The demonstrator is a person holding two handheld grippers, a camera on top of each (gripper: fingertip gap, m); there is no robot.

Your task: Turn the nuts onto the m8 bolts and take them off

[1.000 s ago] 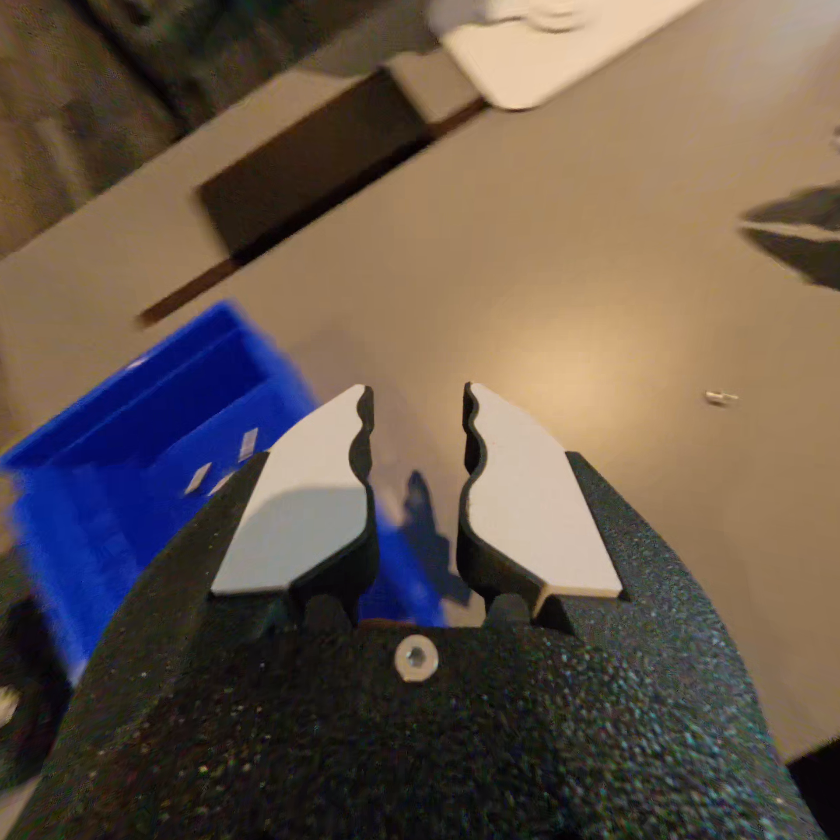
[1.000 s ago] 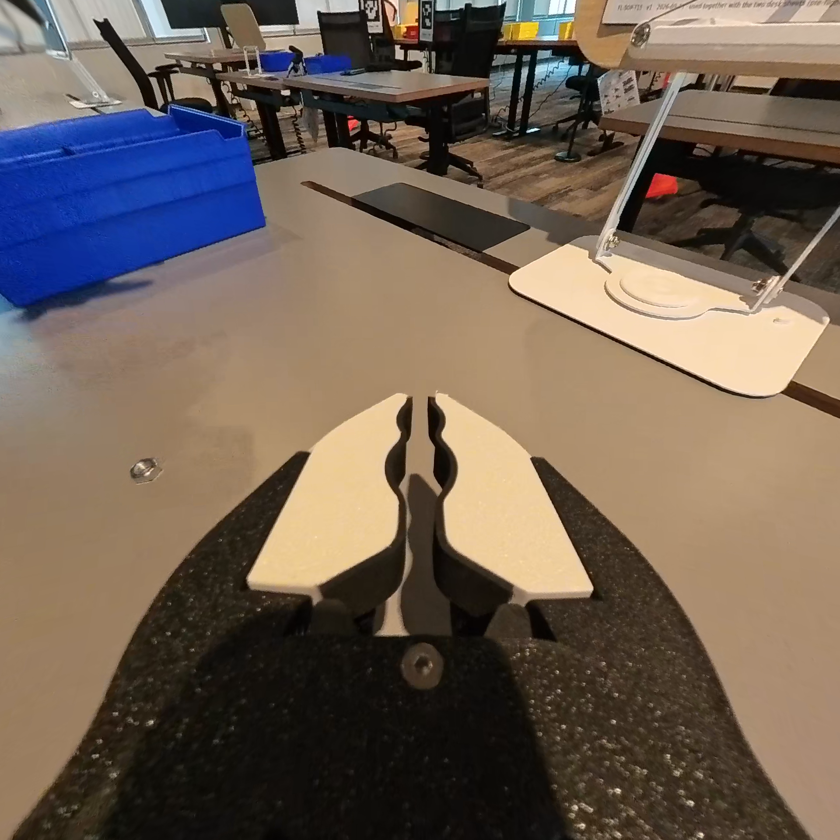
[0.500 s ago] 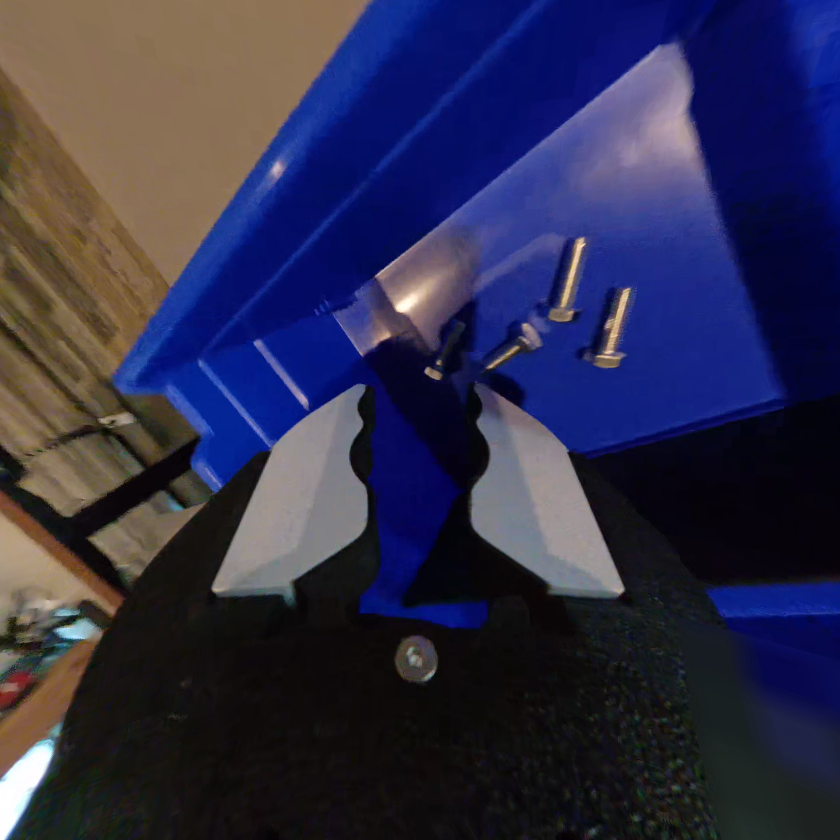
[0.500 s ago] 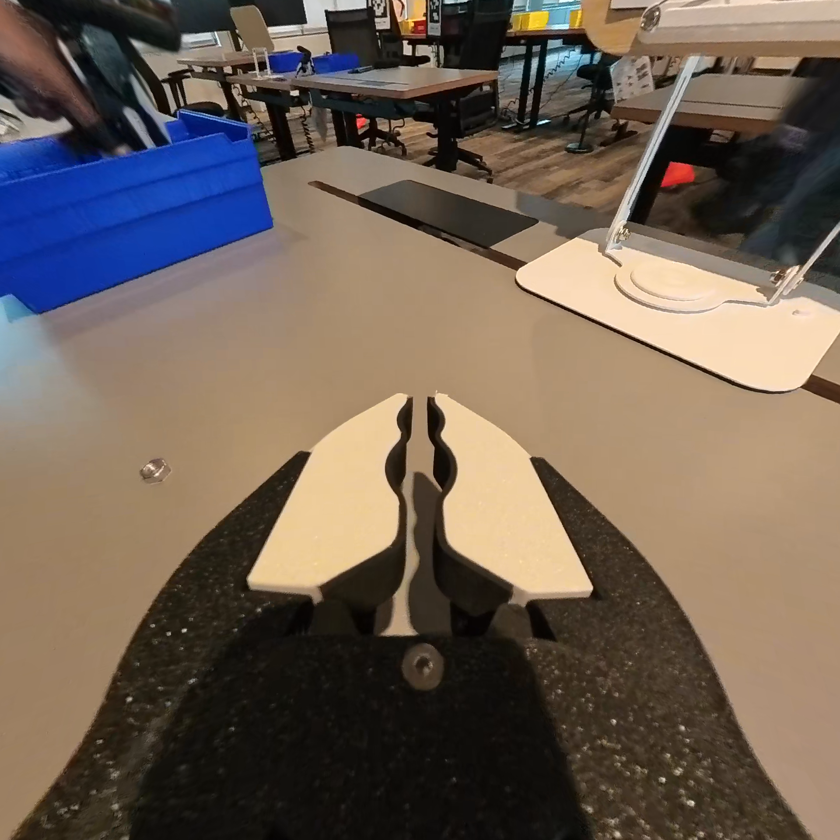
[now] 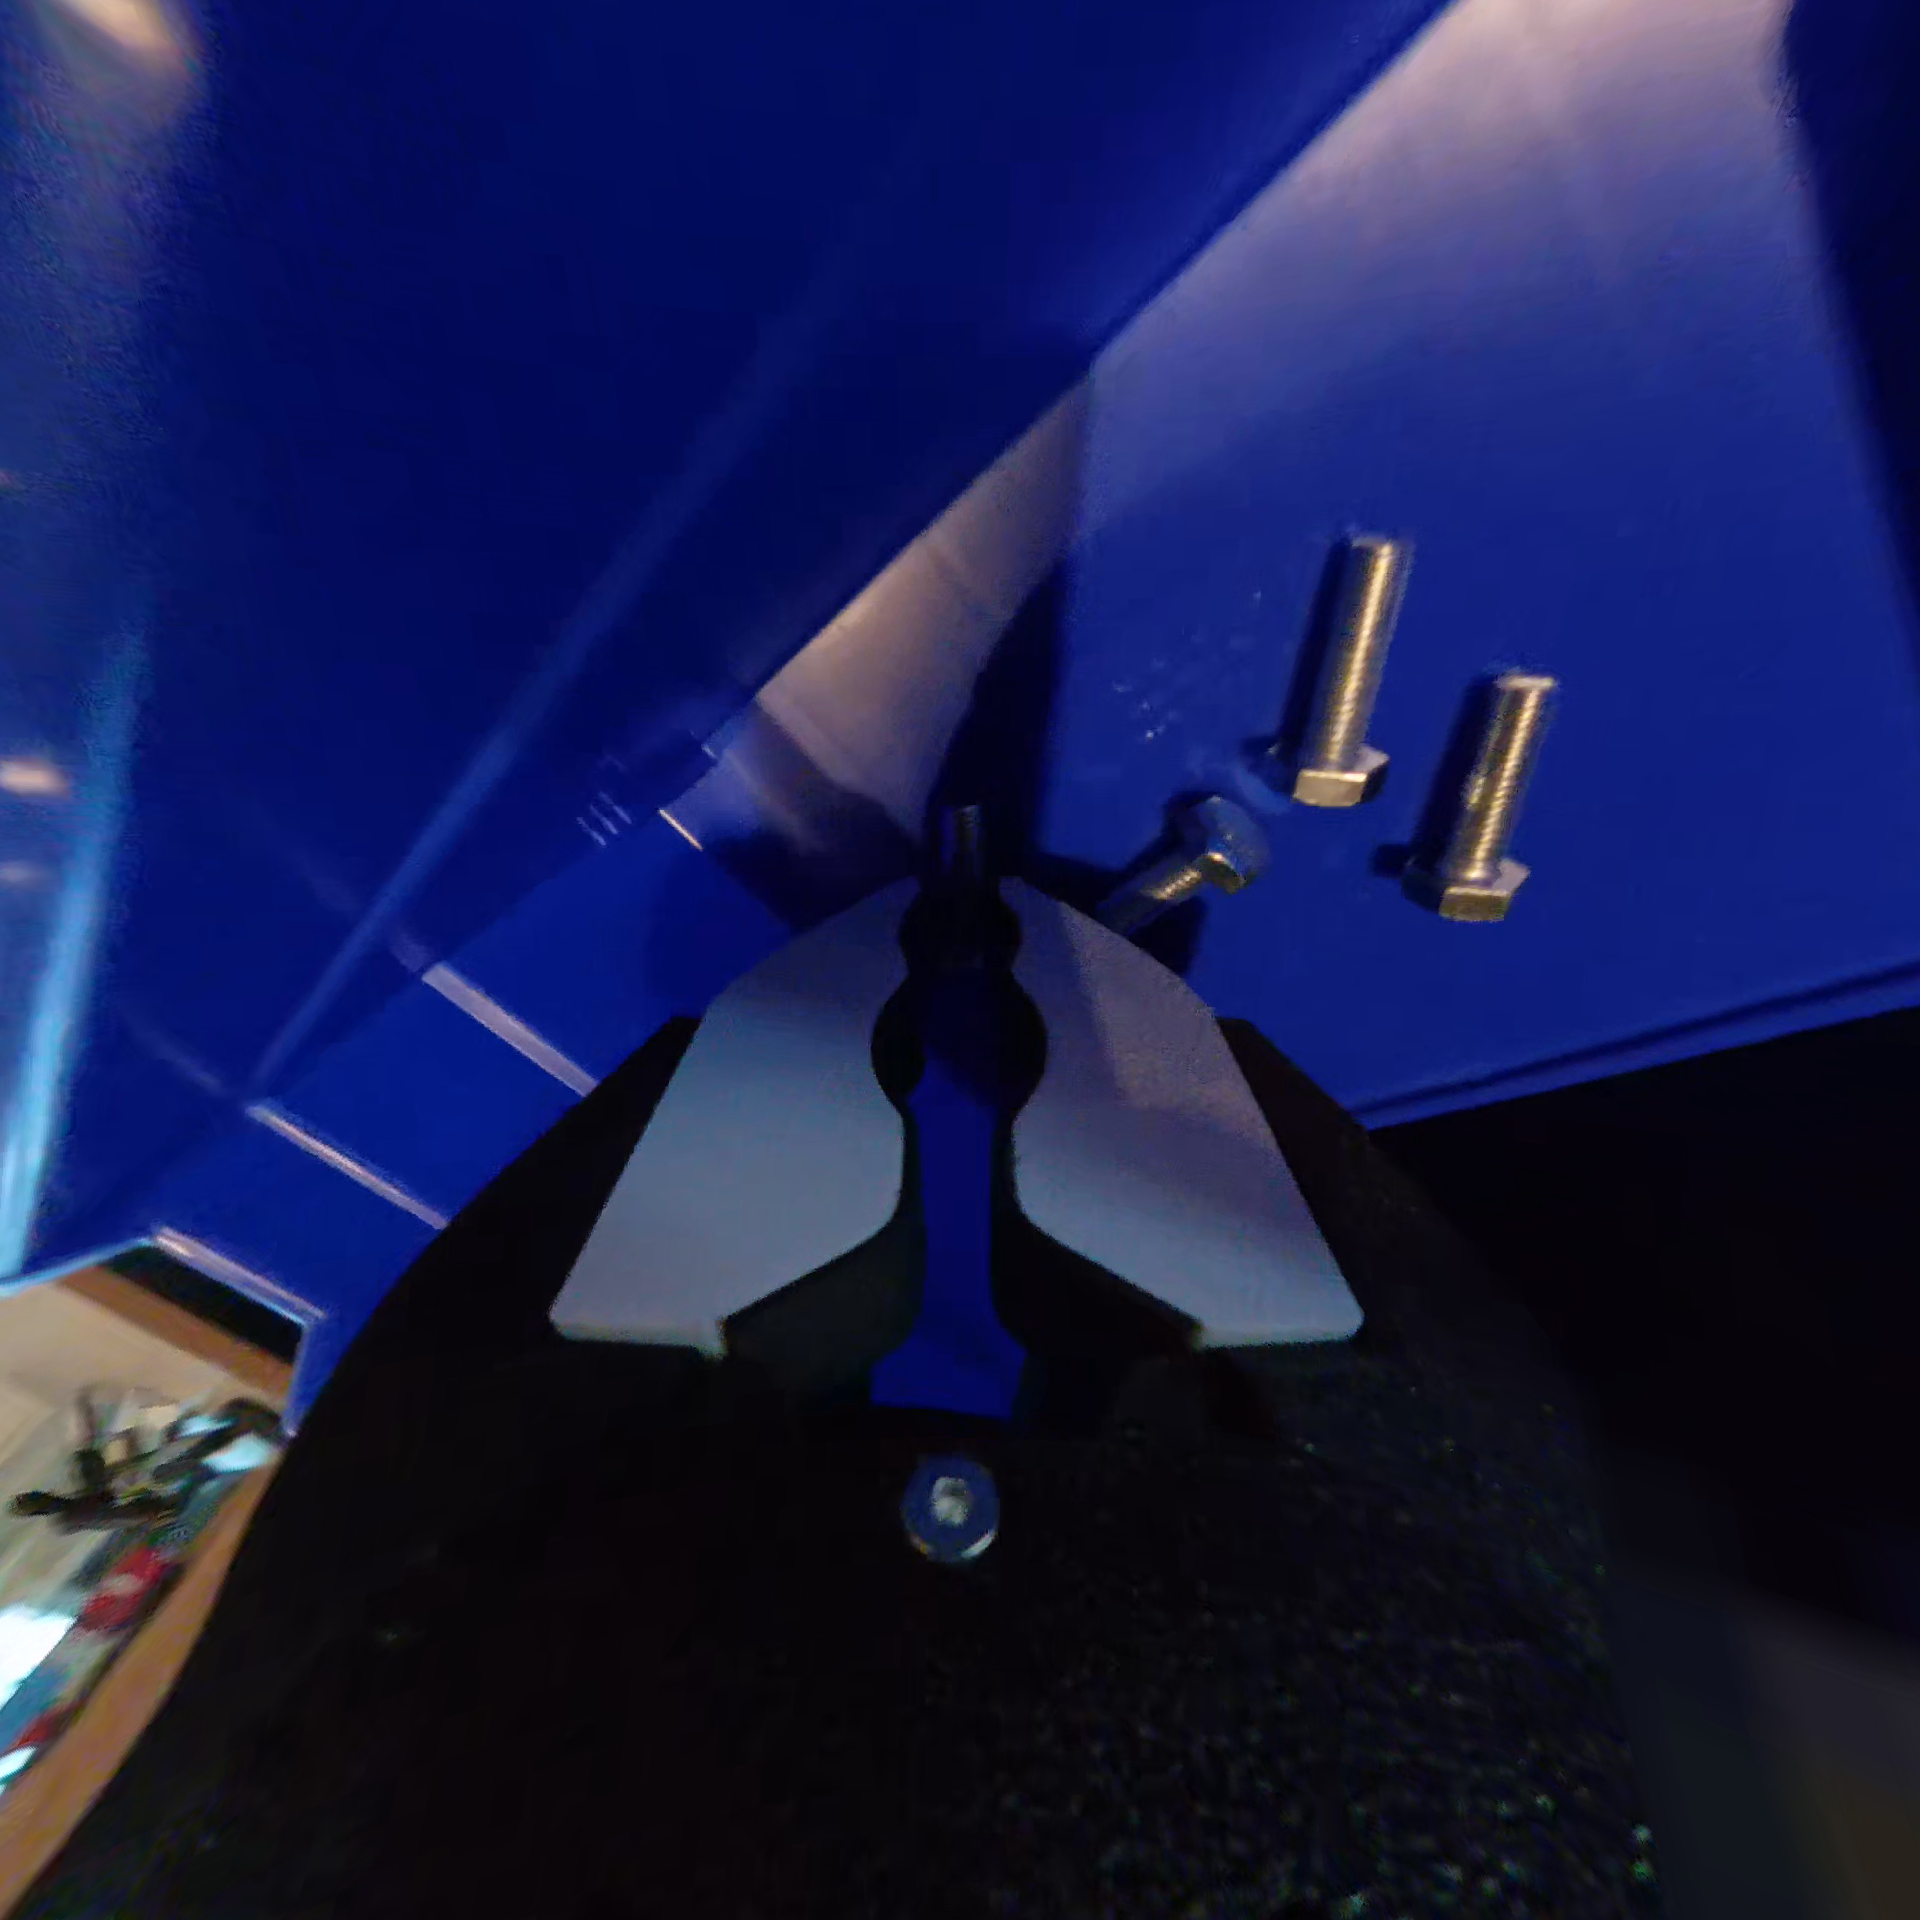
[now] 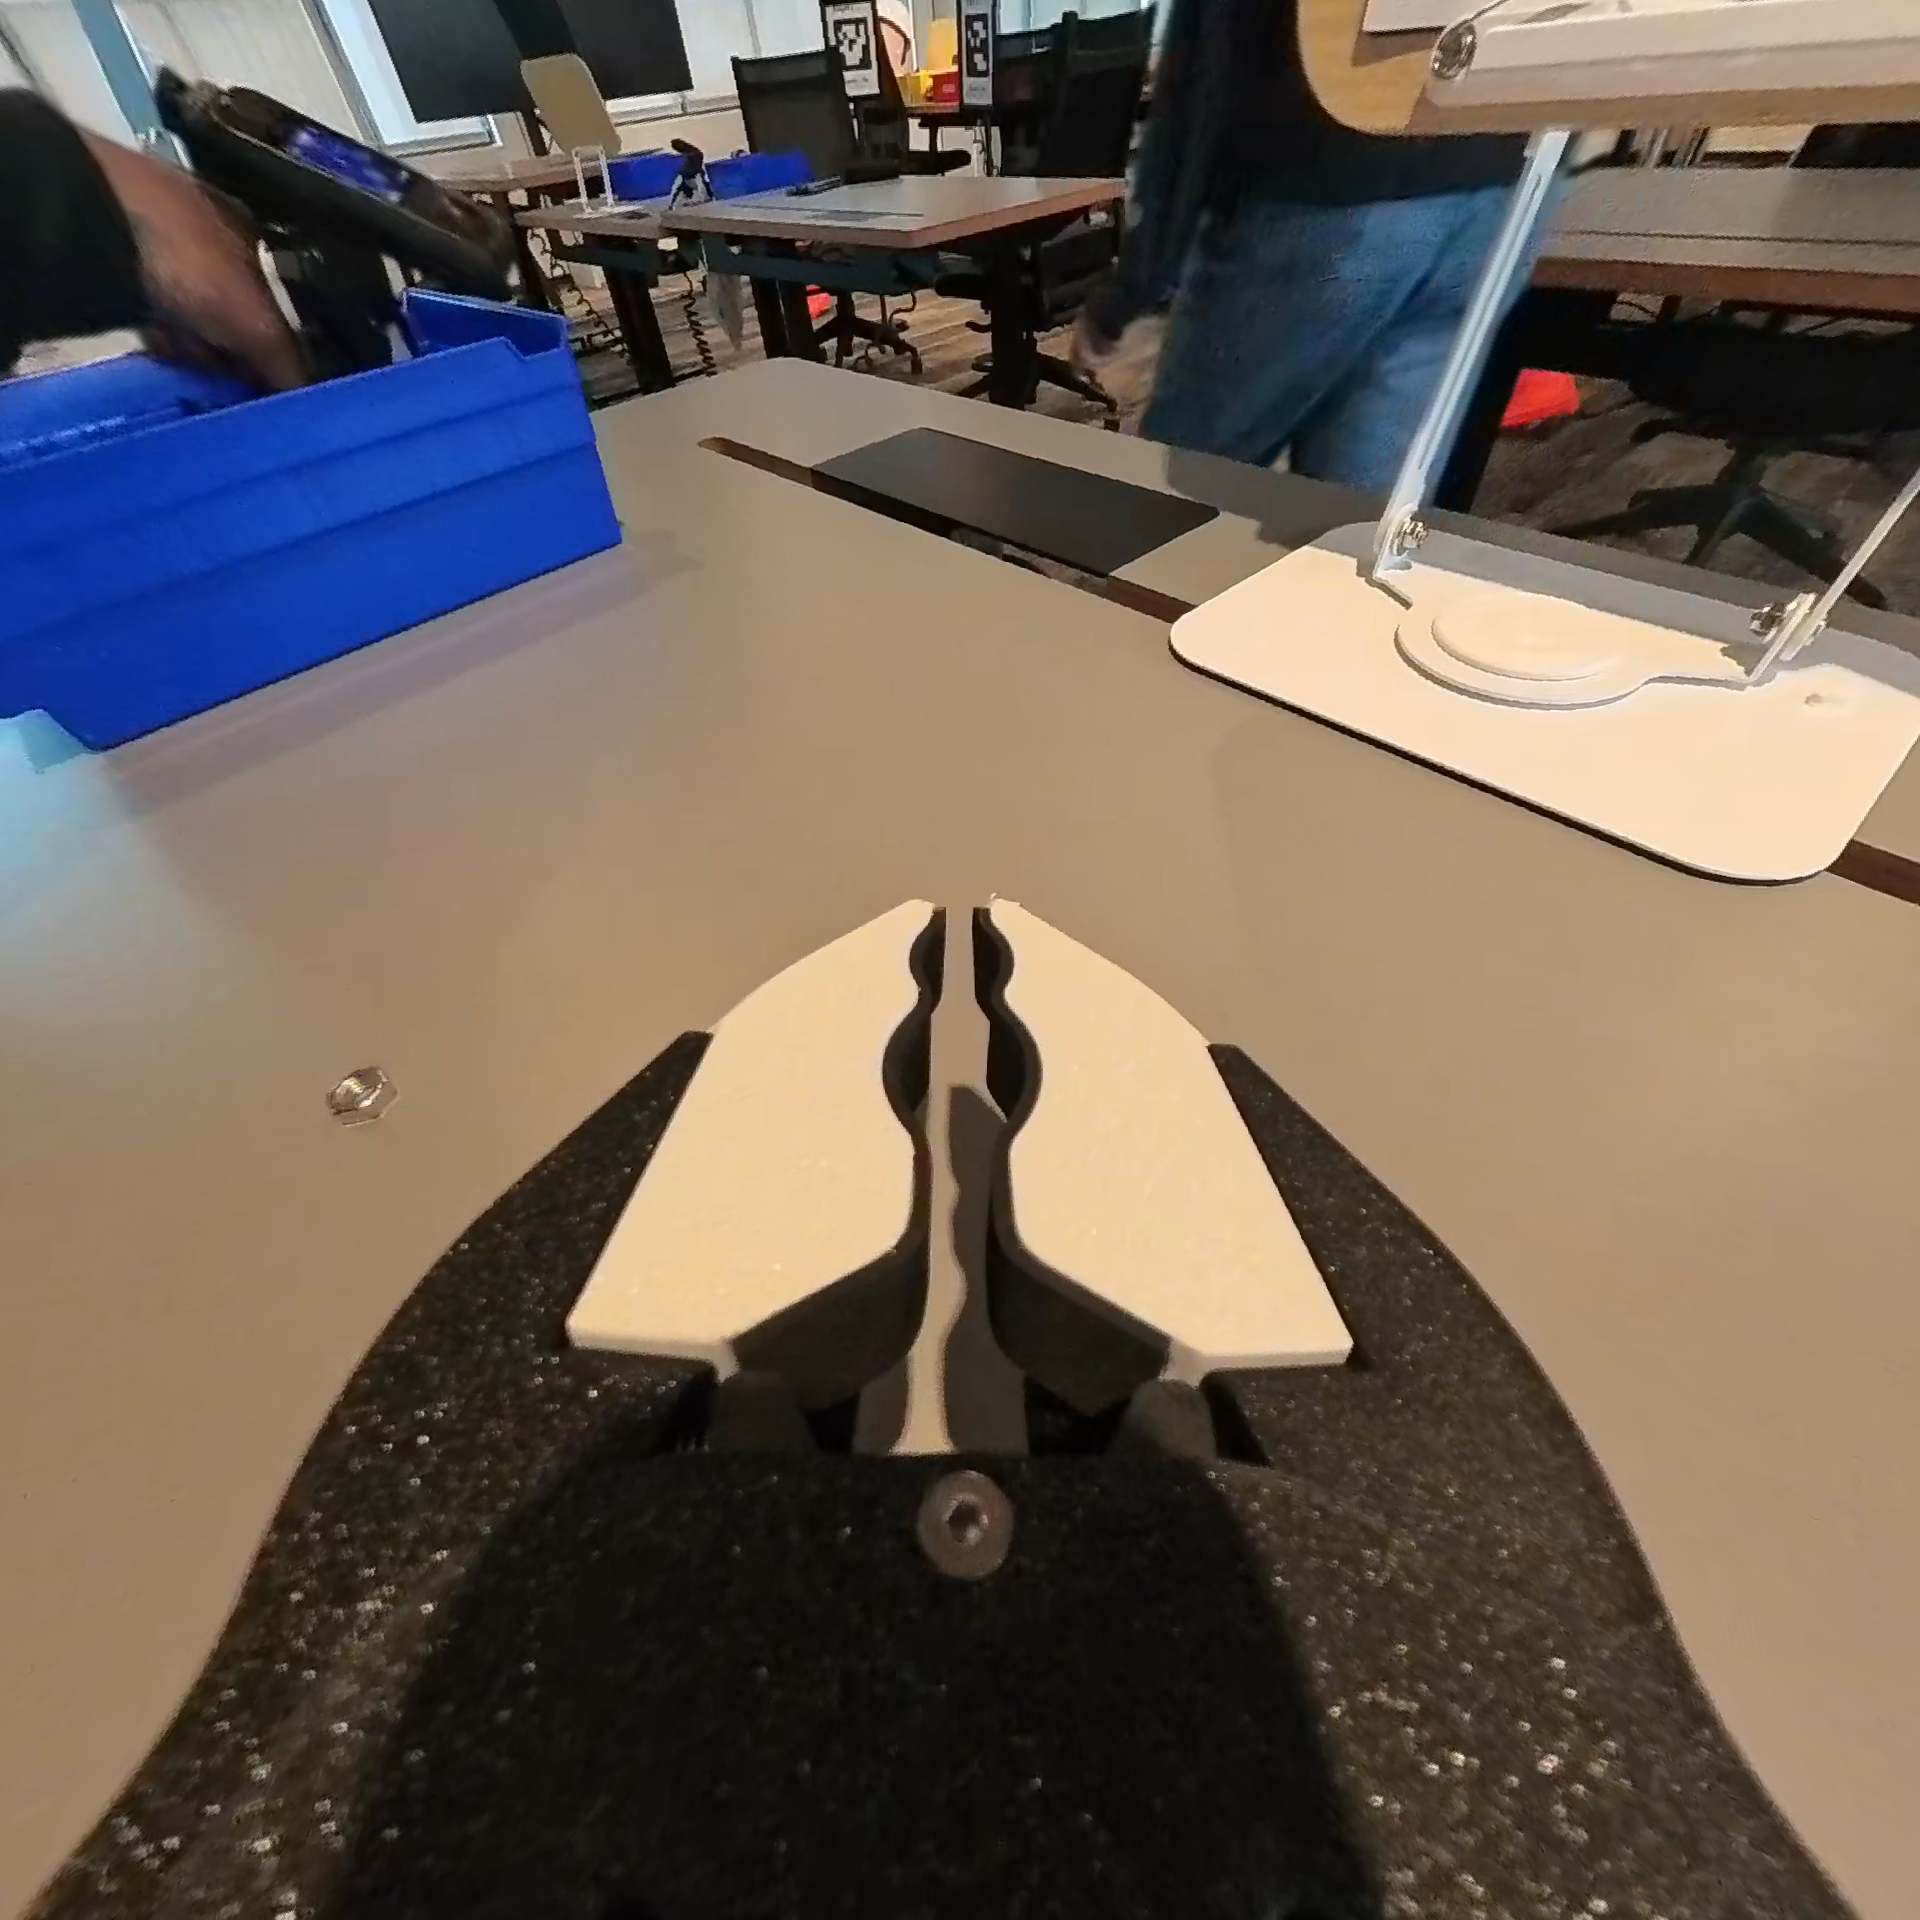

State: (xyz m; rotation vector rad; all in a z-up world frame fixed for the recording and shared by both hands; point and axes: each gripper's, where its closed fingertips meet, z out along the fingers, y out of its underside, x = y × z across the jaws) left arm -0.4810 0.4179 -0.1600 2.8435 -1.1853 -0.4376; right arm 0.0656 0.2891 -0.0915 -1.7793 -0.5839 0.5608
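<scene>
The broad grey bench [image 6: 790, 748] carries everything, its middle kept bare, presumably as the working space where nut and bolt are to meet. At its far left stands the deep blue plastic bin [image 6: 312, 520], which serves as the store for the bolts; the left gripper [image 5: 958, 914] is plunged into it, and from the right wrist view a person's hand [image 6: 197, 291] shows at the bin's rim holding that tool. At the far right sits a flat white stand base with a metal frame [image 6: 1558, 707], apart from the work. The right gripper [image 6: 961, 914] hangs low over the bare bench, its jaws drawn to a narrow slit with nothing between them, waiting, I judge, for its turn at the nut. Inside the bin three silvery hex-head steel bolts lie loose on the floor: two side by side [image 5: 1340, 686] [image 5: 1481, 800] and one aslant [image 5: 1195, 868] just beside the right fingertip. The left jaws are closed narrow on a fourth, dark-shadowed bolt [image 5: 966, 842], whose tip pokes out beyond them; the grip looks like the start of a lift. The small silvery hex nut [image 6: 362, 1093] lies alone on the bench, left of the right gripper.
</scene>
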